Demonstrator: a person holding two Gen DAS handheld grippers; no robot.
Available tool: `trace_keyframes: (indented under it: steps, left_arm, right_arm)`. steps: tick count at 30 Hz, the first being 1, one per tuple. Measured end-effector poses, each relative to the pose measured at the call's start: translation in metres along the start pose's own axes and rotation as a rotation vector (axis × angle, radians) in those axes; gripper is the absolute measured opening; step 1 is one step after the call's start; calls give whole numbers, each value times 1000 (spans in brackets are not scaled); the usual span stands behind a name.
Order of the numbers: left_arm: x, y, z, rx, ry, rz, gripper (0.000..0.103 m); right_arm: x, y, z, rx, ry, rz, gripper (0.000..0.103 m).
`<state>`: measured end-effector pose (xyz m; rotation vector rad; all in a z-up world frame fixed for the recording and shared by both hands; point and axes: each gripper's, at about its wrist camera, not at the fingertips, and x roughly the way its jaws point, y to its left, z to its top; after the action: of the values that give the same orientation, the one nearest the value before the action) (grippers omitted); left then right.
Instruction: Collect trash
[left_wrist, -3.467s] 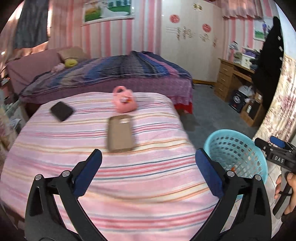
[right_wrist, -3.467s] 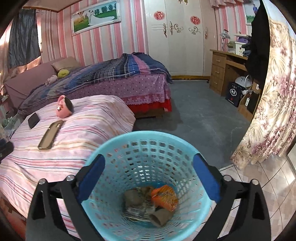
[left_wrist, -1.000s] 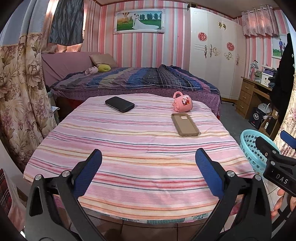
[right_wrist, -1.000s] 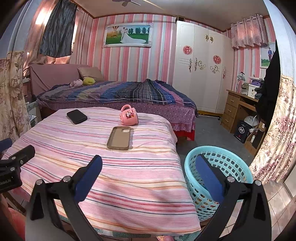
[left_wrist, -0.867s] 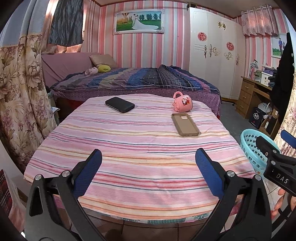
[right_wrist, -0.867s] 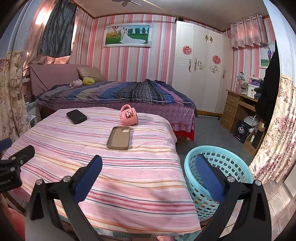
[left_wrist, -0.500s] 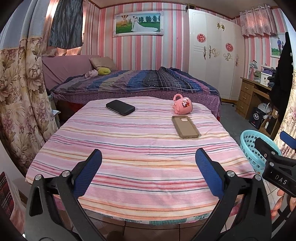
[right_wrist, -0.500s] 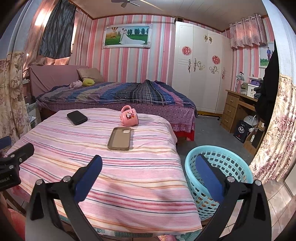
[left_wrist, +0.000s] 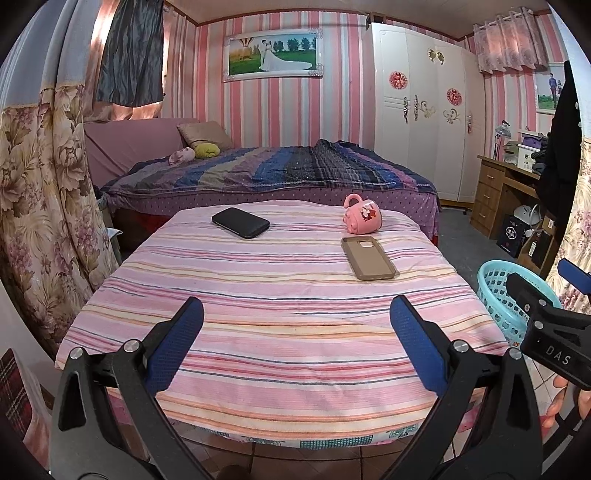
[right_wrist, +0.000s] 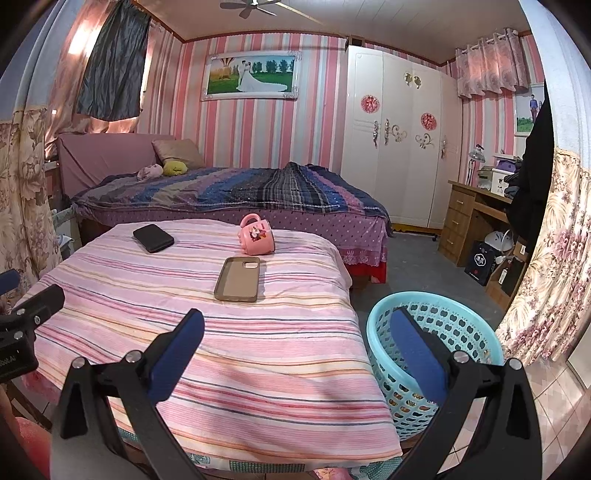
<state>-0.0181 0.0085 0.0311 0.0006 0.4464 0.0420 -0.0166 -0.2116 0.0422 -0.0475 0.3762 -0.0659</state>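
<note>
Both grippers have pulled back from the turquoise laundry basket (right_wrist: 436, 354), which holds the trash beside the table's right edge; left gripper (left_wrist: 295, 343) and right gripper (right_wrist: 295, 347) hover empty, jaws spread, best scanning the striped tablecloth (left_wrist: 280, 314) for leftovers.

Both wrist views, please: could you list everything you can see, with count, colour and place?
table: one, pink striped cloth, foreground
phone case: one, tan, open side up, table's middle
mug: one, pink, on its side beyond the case
phone: one, black, table's far left
basket: one, light blue, on the floor right of the table; some trash shows through its wall
bed: one, purple-blue blanket, behind the table
wardrobe: one, white, back wall
desk: one, wooden, right wall
framed photo: one, above the bed
left gripper: blue pads, jaws open, empty
right gripper: blue pads, jaws open, empty
</note>
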Motion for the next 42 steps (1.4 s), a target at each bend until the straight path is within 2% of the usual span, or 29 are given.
trace_keyframes:
  steps: [42]
  left_arm:
    - [4,3,-2,-6,11,3,98]
  right_arm:
    - [-1,-2,4,1,-6,-5,98]
